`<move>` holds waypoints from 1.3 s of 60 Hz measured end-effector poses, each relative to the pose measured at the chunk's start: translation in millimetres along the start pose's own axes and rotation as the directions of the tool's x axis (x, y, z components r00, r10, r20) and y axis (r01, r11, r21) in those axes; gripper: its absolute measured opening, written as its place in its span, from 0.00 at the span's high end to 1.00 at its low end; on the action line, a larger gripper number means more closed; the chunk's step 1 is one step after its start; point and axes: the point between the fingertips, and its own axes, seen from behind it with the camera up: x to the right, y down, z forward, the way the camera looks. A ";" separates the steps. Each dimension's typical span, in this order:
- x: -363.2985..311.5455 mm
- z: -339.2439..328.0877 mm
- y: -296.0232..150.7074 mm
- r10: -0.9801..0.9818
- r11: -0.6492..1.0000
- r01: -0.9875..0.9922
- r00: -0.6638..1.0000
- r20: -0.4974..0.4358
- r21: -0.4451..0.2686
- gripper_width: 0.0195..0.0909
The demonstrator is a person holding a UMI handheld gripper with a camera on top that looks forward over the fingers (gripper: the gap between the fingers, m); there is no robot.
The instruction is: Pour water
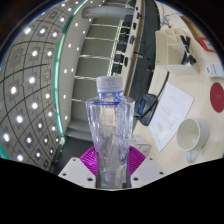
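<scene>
I've got the gripper [113,168] clamped on the clear bottle [111,130], lifted and seemingly tilting, cap apparently on, with the white cup [192,137] well off to the side, so pouring hasn't started.

A ceiling [40,70] of grey panels dotted with small round lights fills the scene from nine to twelve o'clock. A pale desk [190,100] runs from one to four o'clock, and dark furniture [140,40] stands near twelve.
</scene>
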 end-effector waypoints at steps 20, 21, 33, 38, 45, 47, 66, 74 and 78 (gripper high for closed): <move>-23.8 -66.5 -143.3 -0.750 0.600 0.796 0.596 -0.286 0.086 0.79; -19.6 -69.6 -149.3 -0.769 0.568 0.820 0.561 -0.307 0.077 0.79; 72.0 -89.3 -185.9 -0.853 0.324 0.942 0.251 -0.457 -0.087 0.79; 119.4 -92.5 -185.0 -0.856 0.305 0.941 0.201 -0.476 -0.150 0.79; 179.7 -94.1 -182.1 -0.850 0.320 0.923 0.180 -0.496 -0.212 0.79; 192.2 -95.2 -181.1 -0.850 0.323 0.919 0.177 -0.496 -0.225 0.79; 227.9 -100.1 -175.4 -0.836 0.345 0.916 0.202 -0.510 -0.202 0.63; 237.5 -100.4 -170.8 -0.833 0.390 0.884 0.220 -0.508 -0.257 0.39; 239.8 -104.0 -162.5 -0.831 0.418 0.865 0.241 -0.501 -0.277 0.05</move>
